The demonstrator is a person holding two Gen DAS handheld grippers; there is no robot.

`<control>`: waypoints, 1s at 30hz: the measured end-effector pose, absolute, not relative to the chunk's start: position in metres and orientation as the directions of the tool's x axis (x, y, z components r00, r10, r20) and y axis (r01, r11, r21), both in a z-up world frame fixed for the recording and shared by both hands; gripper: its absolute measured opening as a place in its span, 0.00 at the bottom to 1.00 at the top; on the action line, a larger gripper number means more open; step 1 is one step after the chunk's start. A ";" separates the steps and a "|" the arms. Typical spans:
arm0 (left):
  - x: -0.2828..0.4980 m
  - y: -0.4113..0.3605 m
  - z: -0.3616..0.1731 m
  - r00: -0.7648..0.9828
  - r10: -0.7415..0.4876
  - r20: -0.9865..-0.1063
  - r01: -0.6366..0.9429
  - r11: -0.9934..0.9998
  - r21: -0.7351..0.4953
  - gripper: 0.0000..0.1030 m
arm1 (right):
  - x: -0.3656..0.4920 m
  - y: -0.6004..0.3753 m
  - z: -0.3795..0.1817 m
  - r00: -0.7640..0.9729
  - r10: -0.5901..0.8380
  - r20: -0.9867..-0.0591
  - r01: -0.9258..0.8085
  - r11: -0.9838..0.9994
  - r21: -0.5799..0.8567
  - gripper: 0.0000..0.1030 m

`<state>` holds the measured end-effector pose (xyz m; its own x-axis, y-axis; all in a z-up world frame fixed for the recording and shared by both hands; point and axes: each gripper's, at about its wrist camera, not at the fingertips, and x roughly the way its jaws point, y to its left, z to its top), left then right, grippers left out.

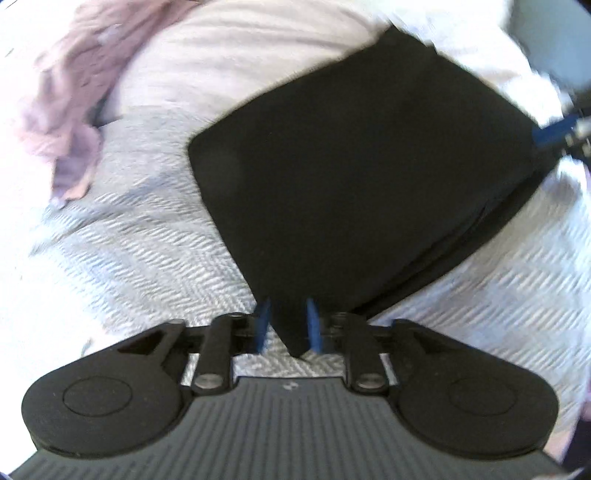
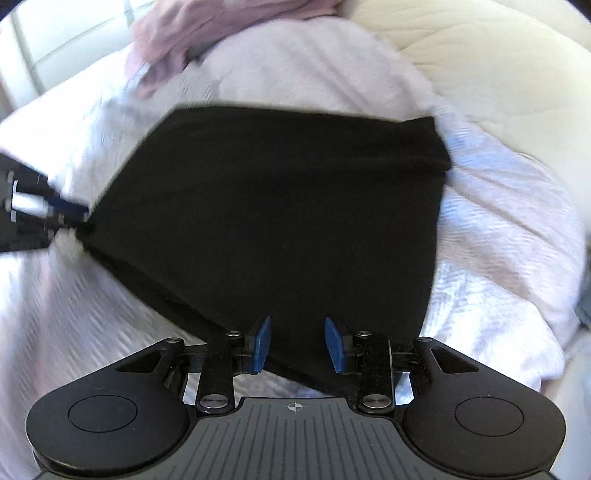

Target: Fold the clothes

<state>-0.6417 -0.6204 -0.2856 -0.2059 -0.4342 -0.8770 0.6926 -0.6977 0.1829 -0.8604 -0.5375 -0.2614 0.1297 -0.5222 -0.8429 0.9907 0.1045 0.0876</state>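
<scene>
A black garment (image 1: 369,166) lies folded into a flat panel on the white textured bedspread (image 1: 129,240). One corner of it pokes between the blue pads of my left gripper (image 1: 289,326), which stand a little apart, with a slim gap on the left side. In the right wrist view the same black garment (image 2: 277,203) fills the wide space between the pads of my right gripper (image 2: 298,345), lying flat, not pinched. Each gripper shows in the other's view at a garment corner: the right gripper (image 1: 546,131) and the left gripper (image 2: 79,216).
A crumpled pink garment (image 1: 70,99) lies on the bed beyond the black one, at the top left; it shows as a pink garment (image 2: 207,29) in the right wrist view too. A cream quilted duvet (image 2: 498,66) rises at the back right. The bedspread (image 2: 498,240) surrounds the black garment.
</scene>
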 end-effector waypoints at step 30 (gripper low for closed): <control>-0.515 -0.414 -0.091 -0.419 -0.532 -0.736 0.843 -0.528 -0.098 0.85 | -0.719 -0.302 -0.094 -0.129 -0.659 -0.741 0.917 -0.364 0.165 0.72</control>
<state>-0.5148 -0.4142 -0.0910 -0.4188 -0.5320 -0.7360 0.8434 -0.5282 -0.0981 -0.7191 -0.3018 -0.0936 -0.1288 -0.6593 -0.7408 0.9168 -0.3640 0.1645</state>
